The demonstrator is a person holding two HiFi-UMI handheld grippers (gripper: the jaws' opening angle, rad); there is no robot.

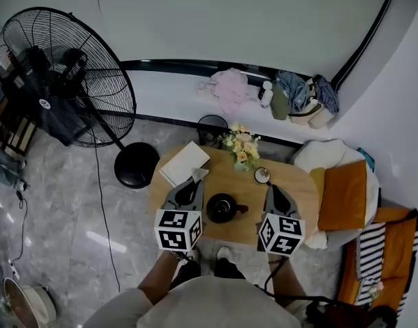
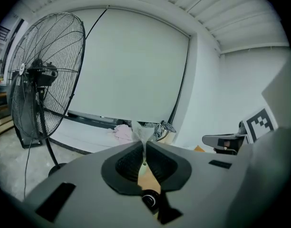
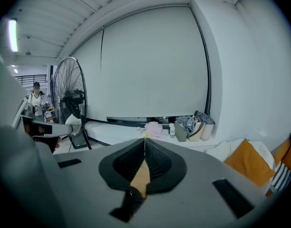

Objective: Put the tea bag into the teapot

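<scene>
Seated at a small table (image 1: pixel 306 183), a person holds the left gripper (image 1: pixel 195 178) clenched on a tea bag (image 1: pixel 199 173). The left gripper view shows the pale, see-through bag (image 2: pixel 142 133) pinched at the very tips of the shut jaws. The right gripper (image 1: pixel 271 188) is closed with nothing seen in its grip and hangs right of the black teapot (image 1: pixel 223 208). The bag is up off the table, just far-left of the pot and near a book (image 1: pixel 184 162), not yet over the opening.

The grip looks slight: a quick swing toward the pot could shake the bag loose, and letting go early would drop it on the wood or the rim. Coming in low could knock the pot. Whether the pot's mouth stands open cannot be told from above; a lid in place would stop the drop.
</scene>
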